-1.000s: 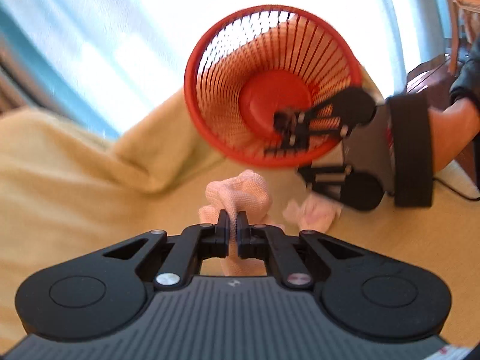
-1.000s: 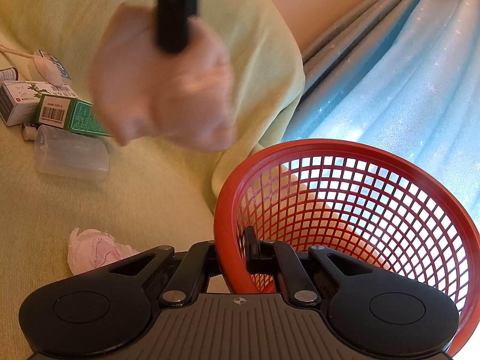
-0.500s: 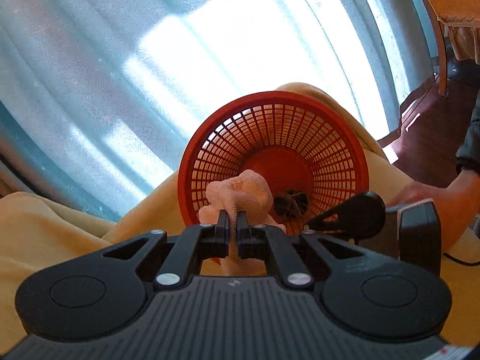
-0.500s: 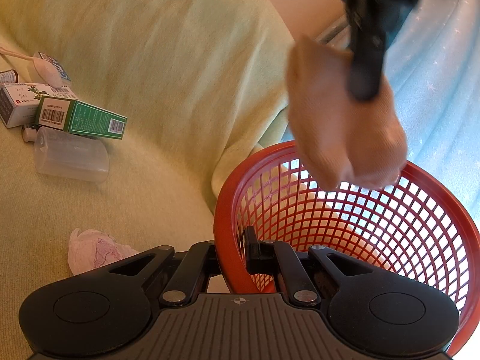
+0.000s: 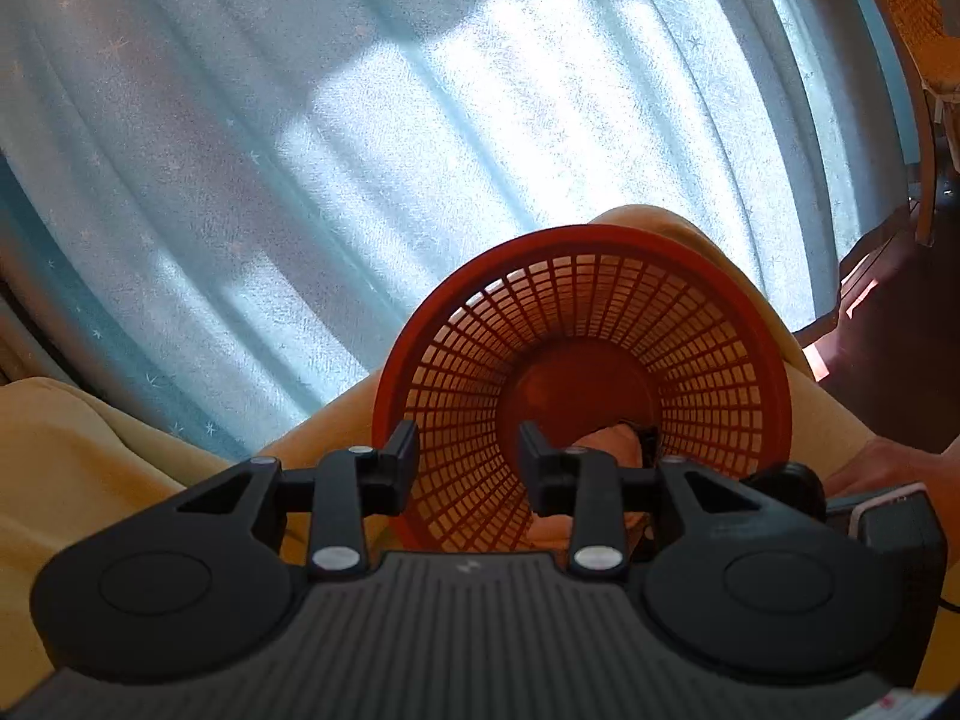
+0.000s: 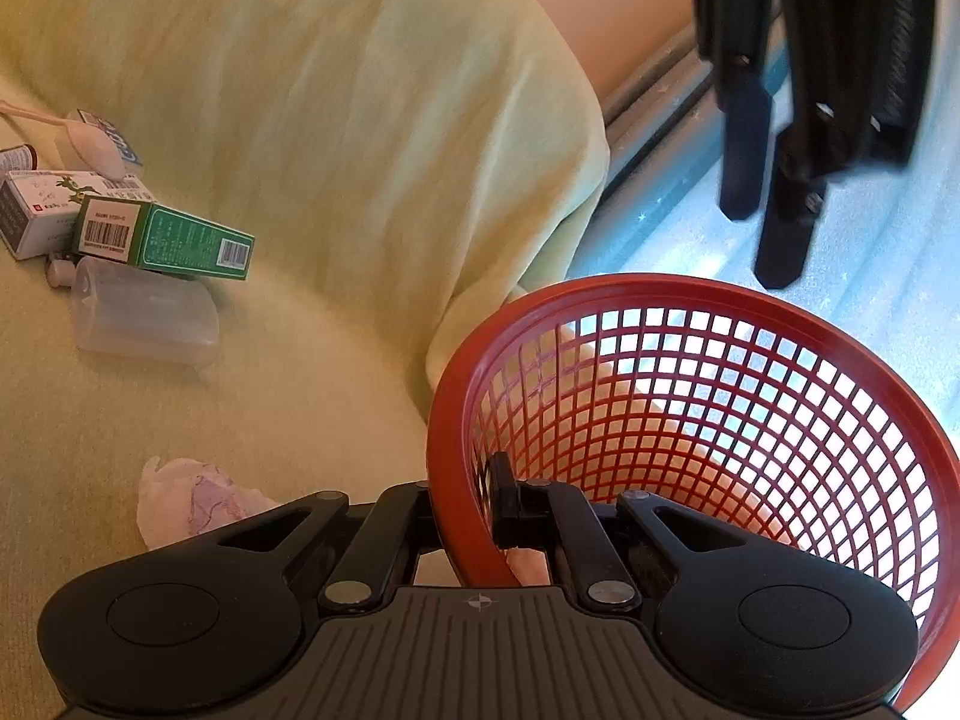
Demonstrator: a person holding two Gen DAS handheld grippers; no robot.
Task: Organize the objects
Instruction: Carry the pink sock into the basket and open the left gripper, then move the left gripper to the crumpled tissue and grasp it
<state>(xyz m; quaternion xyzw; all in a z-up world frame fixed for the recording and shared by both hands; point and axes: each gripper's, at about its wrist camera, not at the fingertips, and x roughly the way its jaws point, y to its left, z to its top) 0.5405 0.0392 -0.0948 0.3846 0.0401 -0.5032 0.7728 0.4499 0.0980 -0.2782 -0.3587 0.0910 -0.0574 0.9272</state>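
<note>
My left claw (image 5: 468, 459) hangs over the red basket (image 5: 708, 312), jaws opening — nothing between them, just the basket's mesh wall seen through the gap. The pink cloth (image 5: 606, 441) sits down in the basket, low against the near wall, partly hidden behind my right-hand finger in the left view. In the right view that same claw (image 6: 762, 243) shows as two dark fingers pointing down above the far rim, apart and empty.

My right claw (image 6: 465, 510) is clamped on the basket's near rim (image 6: 444, 420) — one finger outside, one inside, basket tipped toward the camera.

The rest lies on the yellow-green blanket (image 6: 336, 120) (looks like a sofa or bed, can't tell which): a crumpled pink tissue (image 6: 192, 501) just left of my right claw; farther off to the left, a green box (image 6: 168, 237) resting on a clear plastic container (image 6: 144, 318), with a white box (image 6: 36, 210) beside it. A pale blue curtain (image 5: 360, 150) fills the background.
</note>
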